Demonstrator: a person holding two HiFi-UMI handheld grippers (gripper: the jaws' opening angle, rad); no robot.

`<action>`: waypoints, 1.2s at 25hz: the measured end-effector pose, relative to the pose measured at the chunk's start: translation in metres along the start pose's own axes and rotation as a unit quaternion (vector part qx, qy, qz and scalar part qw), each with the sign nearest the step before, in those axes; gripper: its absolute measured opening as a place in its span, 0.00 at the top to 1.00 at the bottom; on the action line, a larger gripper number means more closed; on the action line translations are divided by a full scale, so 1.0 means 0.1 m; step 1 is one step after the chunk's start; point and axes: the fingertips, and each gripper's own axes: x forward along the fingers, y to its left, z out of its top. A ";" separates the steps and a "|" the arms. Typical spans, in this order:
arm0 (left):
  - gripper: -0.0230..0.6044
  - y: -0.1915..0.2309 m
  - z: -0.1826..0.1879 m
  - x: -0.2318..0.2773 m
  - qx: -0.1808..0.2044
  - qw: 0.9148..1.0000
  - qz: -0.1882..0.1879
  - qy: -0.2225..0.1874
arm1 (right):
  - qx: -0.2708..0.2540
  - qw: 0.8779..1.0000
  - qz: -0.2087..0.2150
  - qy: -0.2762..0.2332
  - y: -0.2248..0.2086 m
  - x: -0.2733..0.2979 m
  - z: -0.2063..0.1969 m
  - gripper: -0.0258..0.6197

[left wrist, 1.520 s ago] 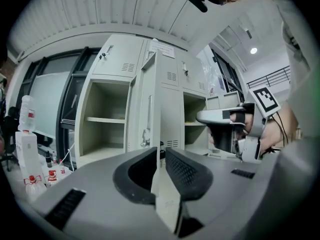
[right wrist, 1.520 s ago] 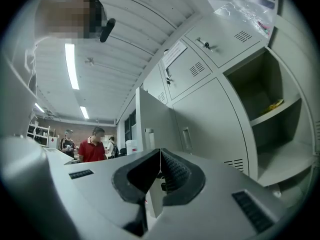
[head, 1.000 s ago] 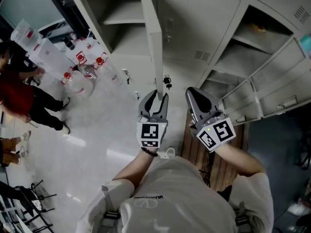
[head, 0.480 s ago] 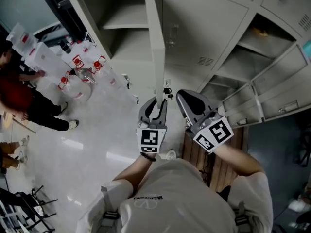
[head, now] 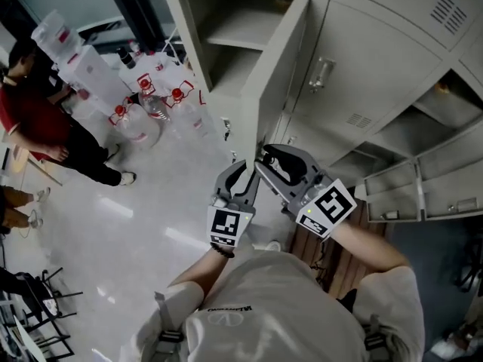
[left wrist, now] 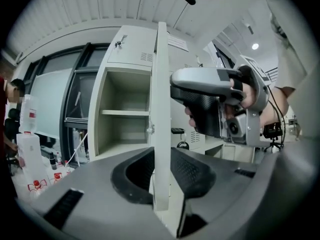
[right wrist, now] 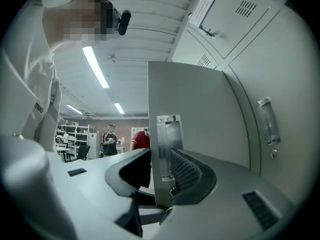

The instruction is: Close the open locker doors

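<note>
- The locker door point(head: 275, 74) stands swung out from the open compartment point(head: 226, 51) at upper left. Its free edge points toward me, and its lower corner sits between my 2 tools.
- My left tool point(head: 240, 170) straddles the bottom of that edge. In the left gripper view the panel runs upright between the jaws, which have just been closing in. They now hold the door, with 1 pad against each face.
- My right tool point(head: 264, 157) is just beside the left one, on the same edge at the metal latch plate point(right wrist: 165, 144). Its jaws have just been opening and stand wide astride the plate, not clamped on it.
- 1 second earlier the right tool was closed and hung apart from the door, off to its right; now it is at the edge itself.
- Then the door showed edge-on, straight up the head view. Now it slants to the right and shows a broad face.
- More open doors point(head: 419, 191) hang at the lower right of the locker bank.
- On the floor point(head: 151, 225) to the left are water bottles point(head: 139, 119) and a person in red point(head: 45, 119).
</note>
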 end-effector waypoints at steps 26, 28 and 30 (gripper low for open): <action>0.78 1.86 -0.07 0.35 0.000 0.999 -0.037 -0.021 | -0.037 0.999 -0.011 0.011 -0.46 1.86 -0.06 0.89; 0.78 1.97 -0.08 0.39 0.002 0.999 -0.038 -0.021 | -0.039 0.999 -0.025 0.011 -0.54 1.95 -0.07 0.89; 0.78 2.09 -0.07 0.43 0.002 0.999 -0.032 -0.023 | -0.041 0.998 -0.038 0.011 -0.63 2.03 -0.07 0.90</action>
